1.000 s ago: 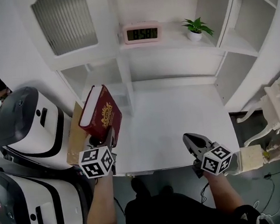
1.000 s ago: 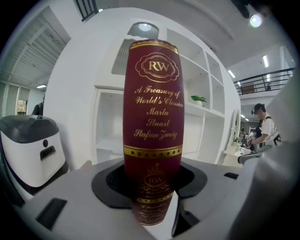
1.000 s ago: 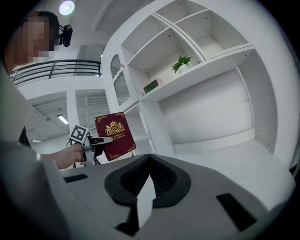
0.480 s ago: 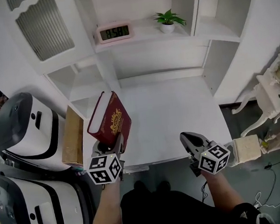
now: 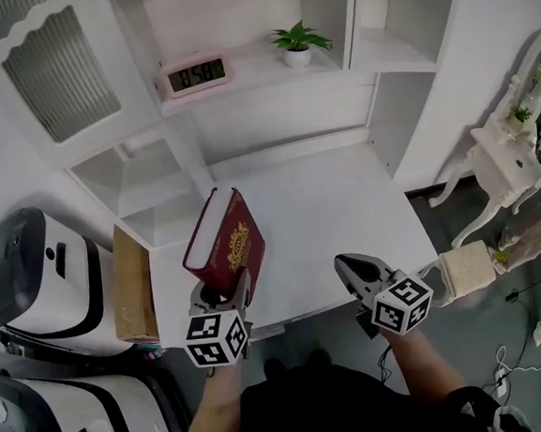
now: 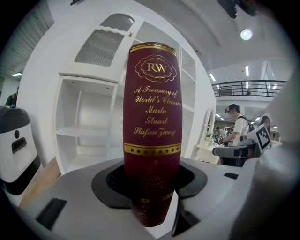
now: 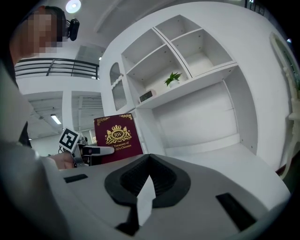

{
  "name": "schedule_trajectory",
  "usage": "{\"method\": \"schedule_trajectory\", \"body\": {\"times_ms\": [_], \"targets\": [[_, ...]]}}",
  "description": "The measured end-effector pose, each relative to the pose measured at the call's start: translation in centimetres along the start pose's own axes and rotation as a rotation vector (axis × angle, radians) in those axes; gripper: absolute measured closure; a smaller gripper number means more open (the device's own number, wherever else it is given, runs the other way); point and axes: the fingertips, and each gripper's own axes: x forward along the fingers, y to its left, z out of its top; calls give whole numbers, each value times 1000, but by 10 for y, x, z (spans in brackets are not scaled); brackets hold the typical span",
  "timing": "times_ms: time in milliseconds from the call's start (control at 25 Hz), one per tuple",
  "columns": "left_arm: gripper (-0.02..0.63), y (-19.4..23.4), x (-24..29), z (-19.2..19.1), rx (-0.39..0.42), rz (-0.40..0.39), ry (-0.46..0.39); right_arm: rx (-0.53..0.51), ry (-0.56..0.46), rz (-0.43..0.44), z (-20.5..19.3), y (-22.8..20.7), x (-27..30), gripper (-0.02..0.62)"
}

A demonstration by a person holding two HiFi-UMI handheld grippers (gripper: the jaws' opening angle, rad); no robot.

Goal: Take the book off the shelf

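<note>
1. The left gripper (image 5: 226, 294) is grasping the dark red book (image 5: 226, 242) by its lower end, with the spine sitting between the jaws. The book is standing almost upright over the near left part of the white table (image 5: 335, 205), clear of the shelf (image 5: 267, 69).
2. I am judging that the book is already out, so the carrying is now the step. The grip should be staying firm, because such a tall book could be tipping sideways.
3. The left arm (image 5: 207, 404) is reaching forward, with the gripper pointing slightly downward.
4. The right gripper (image 5: 355, 271) is hovering empty at the near right, jaws closed together, apart from the book.
</note>
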Motion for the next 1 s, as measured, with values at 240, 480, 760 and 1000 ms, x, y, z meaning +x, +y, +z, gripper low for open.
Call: {"method": "schedule_trajectory", "body": {"times_ms": [240, 480, 760, 1000], "targets": [[383, 10, 20, 24, 100, -54, -4, -69, -35, 2, 30, 19, 25, 588], [383, 15, 30, 62, 124, -87, -61, -118, -78, -7, 62, 25, 37, 588], [383, 23, 21, 99, 125, -66, -134, -170, -135, -25, 86, 34, 27, 588], [383, 26, 20, 89, 146, -52, -111, -210, -133, -33, 88, 36, 32, 588]]}}
